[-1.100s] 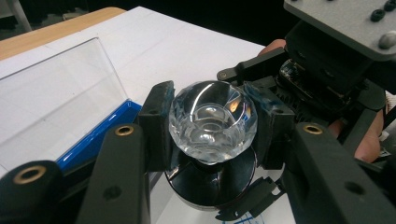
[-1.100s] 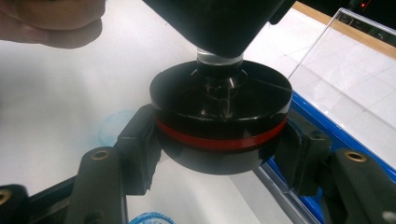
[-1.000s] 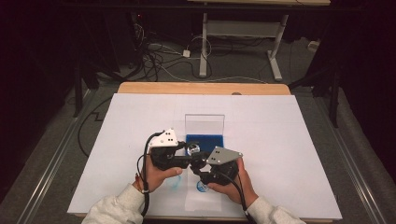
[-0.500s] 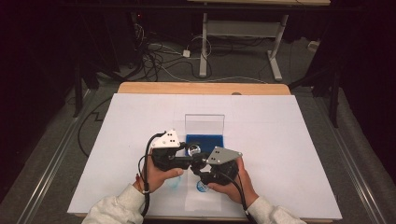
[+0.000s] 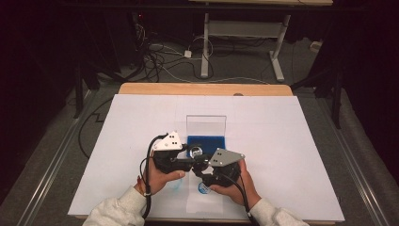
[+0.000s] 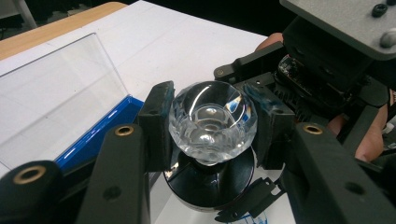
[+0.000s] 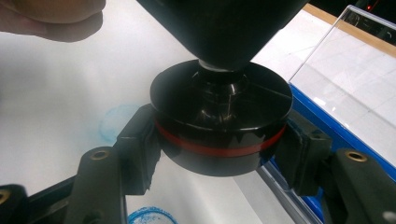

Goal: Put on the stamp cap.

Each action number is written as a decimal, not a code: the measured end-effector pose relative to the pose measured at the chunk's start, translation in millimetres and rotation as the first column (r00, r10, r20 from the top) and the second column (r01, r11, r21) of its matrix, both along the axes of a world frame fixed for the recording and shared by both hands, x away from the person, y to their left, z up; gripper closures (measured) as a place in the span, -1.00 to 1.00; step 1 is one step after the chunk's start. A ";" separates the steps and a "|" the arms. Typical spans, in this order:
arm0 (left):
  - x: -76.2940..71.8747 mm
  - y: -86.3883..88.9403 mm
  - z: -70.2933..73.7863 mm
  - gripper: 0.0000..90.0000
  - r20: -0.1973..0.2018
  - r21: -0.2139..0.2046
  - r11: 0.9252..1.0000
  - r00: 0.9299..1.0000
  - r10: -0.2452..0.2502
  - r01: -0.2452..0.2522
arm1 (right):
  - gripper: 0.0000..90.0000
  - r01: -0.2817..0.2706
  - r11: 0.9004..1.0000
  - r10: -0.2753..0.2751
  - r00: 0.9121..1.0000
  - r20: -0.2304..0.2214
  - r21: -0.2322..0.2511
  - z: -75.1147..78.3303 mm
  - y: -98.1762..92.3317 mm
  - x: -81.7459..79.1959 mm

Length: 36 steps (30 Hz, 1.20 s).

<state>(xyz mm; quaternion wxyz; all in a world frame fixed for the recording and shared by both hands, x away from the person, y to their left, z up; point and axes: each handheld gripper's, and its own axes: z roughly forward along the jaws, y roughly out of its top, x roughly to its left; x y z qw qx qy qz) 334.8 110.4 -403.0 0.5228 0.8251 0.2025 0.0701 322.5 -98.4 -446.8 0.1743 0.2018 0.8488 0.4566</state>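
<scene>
Crystal knob point(image 6: 212, 119) clamped by left gripper point(image 6: 212, 126) | black base point(image 7: 222, 123) clamped by right gripper point(image 7: 219, 149) | blue tray point(image 5: 206, 141) with upright clear lid point(image 5: 206, 125) just beyond | blue marks point(image 5: 203, 188) on white sheet point(image 5: 291, 141)

The bench point(image 5: 291, 141) lies open at 9 and 3 o'clock of the two tongs. At 12 o'clock, just beside them, the upright clear lid point(image 5: 206, 125) of the blue box point(image 5: 214, 141) blocks passage.

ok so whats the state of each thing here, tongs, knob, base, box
left tongs: shut on the clear knob
clear knob: clamped, standing on the black base
right tongs: shut on the black base
black base: gripped at its rim, lifted off the table
blue box: open, clear lid upright
</scene>
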 end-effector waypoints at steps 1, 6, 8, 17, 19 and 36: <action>-0.1 -0.1 0.2 0.21 0.000 0.001 1.000 1.000 0.001 -0.001 | -0.14 -0.001 1.000 0.001 1.000 0.000 0.000 0.1 -0.1 -0.1; -0.6 -0.3 0.8 0.21 0.003 0.007 1.000 1.000 0.000 -0.001 | -0.14 0.000 1.000 0.000 1.000 0.004 -0.001 0.0 -0.7 -0.3; -1.2 -0.4 1.3 0.21 0.010 0.007 1.000 1.000 0.002 -0.002 | -0.14 -0.002 1.000 0.002 1.000 0.010 0.000 0.1 -0.6 -0.4; -1.0 -0.3 0.8 0.21 0.007 0.005 1.000 1.000 -0.001 0.001 | -0.14 -0.003 1.000 0.003 1.000 0.014 -0.003 0.2 -0.8 -0.5; -1.3 -0.5 0.9 0.21 0.008 0.006 1.000 1.000 0.000 0.000 | -0.14 -0.004 1.000 0.004 1.000 0.012 -0.001 0.4 -1.0 -0.4; -7.8 -1.1 8.3 0.21 0.059 0.010 1.000 0.998 0.010 -0.010 | -0.16 -0.015 0.999 0.014 1.000 0.020 0.033 2.0 -3.1 -0.9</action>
